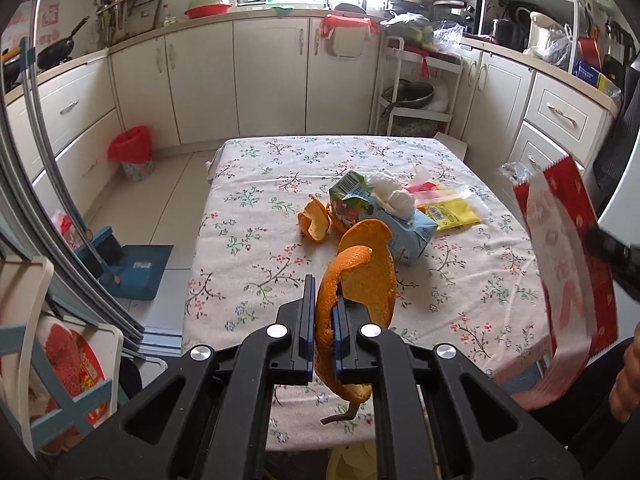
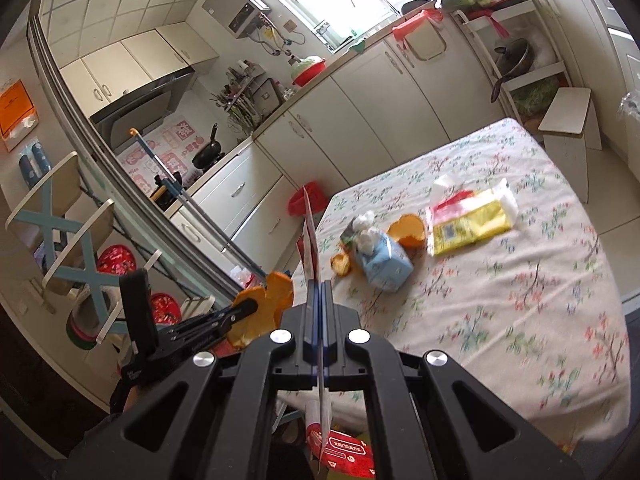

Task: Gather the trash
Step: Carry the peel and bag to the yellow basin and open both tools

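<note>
Trash split between both grippers and the table (image 1: pixel 460 304). Orange peel (image 1: pixel 356 280) clamped in the left gripper (image 1: pixel 323 312), jaws nearly together on it, held above the near part of the floral cloth; long axis roughly upright, broad curl rising above the fingertips, lower end hanging down between the arms, dark stem end below. Red-and-white wrapper (image 2: pixel 310 236) pinched flat in the right gripper (image 2: pixel 320 300), jaws fully together on it; seen edge-on from the right wrist, running straight out past the fingertips and back under the gripper, lettering hard to read. From the left wrist, same wrapper at far right, upright, blurred, bottom cut off. Remaining on the table, well beyond both grippers: second peel piece (image 1: pixel 314 222), blue carton (image 1: pixel 384 220) lying on its side with crumpled white tissue (image 1: pixel 390 196) on top, yellow packet (image 1: pixel 452 214) just beside it. Right-wrist table view smeared. Red-lined bin (image 1: pixel 132 152) on the floor left of the table.
</note>
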Available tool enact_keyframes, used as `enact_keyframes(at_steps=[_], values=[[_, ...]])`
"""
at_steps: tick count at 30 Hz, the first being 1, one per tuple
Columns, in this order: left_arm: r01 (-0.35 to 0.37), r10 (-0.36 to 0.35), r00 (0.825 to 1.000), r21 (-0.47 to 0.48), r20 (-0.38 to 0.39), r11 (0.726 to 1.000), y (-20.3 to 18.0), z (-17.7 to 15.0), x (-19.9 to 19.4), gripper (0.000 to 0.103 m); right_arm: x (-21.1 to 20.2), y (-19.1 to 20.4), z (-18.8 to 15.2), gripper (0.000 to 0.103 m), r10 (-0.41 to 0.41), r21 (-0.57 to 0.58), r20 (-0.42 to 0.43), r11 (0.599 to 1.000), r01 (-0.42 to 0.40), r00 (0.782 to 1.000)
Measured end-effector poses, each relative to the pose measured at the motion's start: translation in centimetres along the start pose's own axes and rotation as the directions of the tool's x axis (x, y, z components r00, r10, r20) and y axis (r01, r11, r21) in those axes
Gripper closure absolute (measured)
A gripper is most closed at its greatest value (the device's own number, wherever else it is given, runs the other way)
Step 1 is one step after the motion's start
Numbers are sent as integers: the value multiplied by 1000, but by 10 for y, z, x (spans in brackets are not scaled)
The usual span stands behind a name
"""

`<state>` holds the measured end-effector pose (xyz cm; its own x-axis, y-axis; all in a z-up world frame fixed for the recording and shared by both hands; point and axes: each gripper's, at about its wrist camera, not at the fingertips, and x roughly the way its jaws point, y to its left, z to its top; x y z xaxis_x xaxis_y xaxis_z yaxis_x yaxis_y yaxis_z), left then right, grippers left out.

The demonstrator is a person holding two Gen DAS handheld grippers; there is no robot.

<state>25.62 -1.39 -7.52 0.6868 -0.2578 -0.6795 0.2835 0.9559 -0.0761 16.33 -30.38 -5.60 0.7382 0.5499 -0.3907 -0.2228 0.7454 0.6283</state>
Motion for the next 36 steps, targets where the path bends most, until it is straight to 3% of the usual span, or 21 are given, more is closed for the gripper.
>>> enact_keyframes(at_steps=[10,17,25,32,36], values=[[24,-24,1000,-48,11,999,2,-19,-19,97,0,10,-49,101,-12,4,-102,1000,13,995],[43,-43,999,-66,3,997,2,-33,-28,97,16,17,-86,101,-81,-46,-216,996,73,973],[74,-76,997,-59,-32,996,-8,-55,-34,97,40,3,-114,101,-187,-68,-341,982,175,921],[107,-110,988,-35,-109,994,-23,-83,-34,97,58,-6,-137,101,-253,-108,-458,967,229,852],[122,-122,978,-9,-170,993,-35,-103,-31,97,54,-10,-139,101,-282,-104,-453,959,264,846]])
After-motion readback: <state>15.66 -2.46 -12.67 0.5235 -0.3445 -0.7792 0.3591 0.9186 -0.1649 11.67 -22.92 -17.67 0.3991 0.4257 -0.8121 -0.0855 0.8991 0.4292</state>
